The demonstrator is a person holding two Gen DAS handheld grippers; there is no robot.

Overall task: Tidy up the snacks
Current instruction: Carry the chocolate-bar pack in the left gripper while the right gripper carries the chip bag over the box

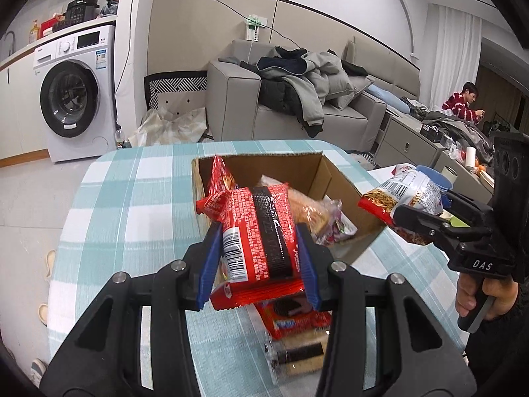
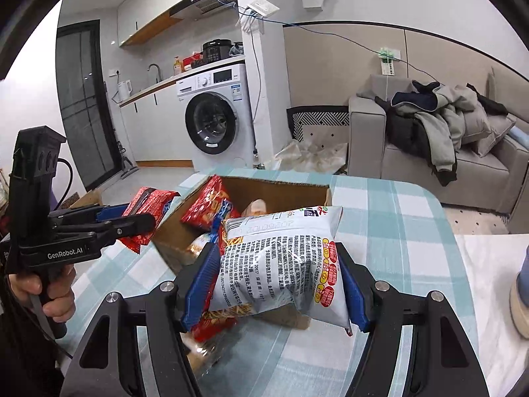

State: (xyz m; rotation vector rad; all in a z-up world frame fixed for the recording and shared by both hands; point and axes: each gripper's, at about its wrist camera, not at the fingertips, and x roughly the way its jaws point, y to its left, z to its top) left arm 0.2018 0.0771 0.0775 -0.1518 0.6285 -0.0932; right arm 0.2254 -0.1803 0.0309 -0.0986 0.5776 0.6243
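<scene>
My left gripper [image 1: 261, 251] is shut on a red snack packet [image 1: 258, 235] with a black stripe, held above the near edge of the open cardboard box [image 1: 307, 168]. My right gripper [image 2: 277, 281] is shut on a white snack bag [image 2: 284, 264] of sticks, held above the box's near corner [image 2: 178, 244]. The box holds a red packet [image 2: 205, 205] and a bread pack [image 1: 310, 211]. Each gripper shows in the other's view: the right one [image 1: 410, 218] with its white bag [image 1: 410, 192], the left one [image 2: 132, 225] with its red packet [image 2: 148, 205].
The box stands on a table with a teal checked cloth [image 1: 132, 205]. More snack packets [image 1: 294, 317] lie on the cloth under my left gripper. A washing machine [image 2: 215, 122] and a grey sofa with clothes [image 2: 429, 132] stand beyond the table. A person [image 1: 463, 102] sits far right.
</scene>
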